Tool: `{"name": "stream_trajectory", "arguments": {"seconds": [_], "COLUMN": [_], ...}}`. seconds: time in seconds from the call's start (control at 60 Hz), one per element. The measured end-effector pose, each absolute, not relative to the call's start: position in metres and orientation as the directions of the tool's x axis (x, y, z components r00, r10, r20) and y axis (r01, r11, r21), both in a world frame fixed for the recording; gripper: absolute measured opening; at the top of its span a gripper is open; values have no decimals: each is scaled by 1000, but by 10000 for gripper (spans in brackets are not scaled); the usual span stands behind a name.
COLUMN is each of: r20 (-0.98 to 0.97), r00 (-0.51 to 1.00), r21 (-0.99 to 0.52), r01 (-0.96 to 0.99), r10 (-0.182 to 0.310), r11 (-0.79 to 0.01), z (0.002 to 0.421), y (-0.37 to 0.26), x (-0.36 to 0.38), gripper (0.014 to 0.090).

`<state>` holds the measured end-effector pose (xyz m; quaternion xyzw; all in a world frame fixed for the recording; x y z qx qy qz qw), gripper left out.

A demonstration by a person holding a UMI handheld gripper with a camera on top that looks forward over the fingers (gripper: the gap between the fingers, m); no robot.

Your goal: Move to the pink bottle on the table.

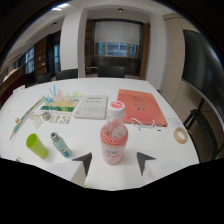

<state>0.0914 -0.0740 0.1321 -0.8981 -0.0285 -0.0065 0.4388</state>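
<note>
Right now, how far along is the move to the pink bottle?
Nearly done. The pink bottle stands upright on the table, just ahead of the hand-held gripper and lined up with the gap between its open fingers. Nothing is gripped. Left: a short push forward so the bottle sits between them.
</note>
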Motion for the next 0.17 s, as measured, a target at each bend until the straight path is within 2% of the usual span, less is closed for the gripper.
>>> {"name": "stream_trajectory", "arguments": {"seconds": [0.167], "r20": [34], "r00": [998], "r21": [-788], "r01": [54], "r10": [44], "r11": [-614], "z": [129], "y": [-71], "x": [93], "gripper": [852]}}
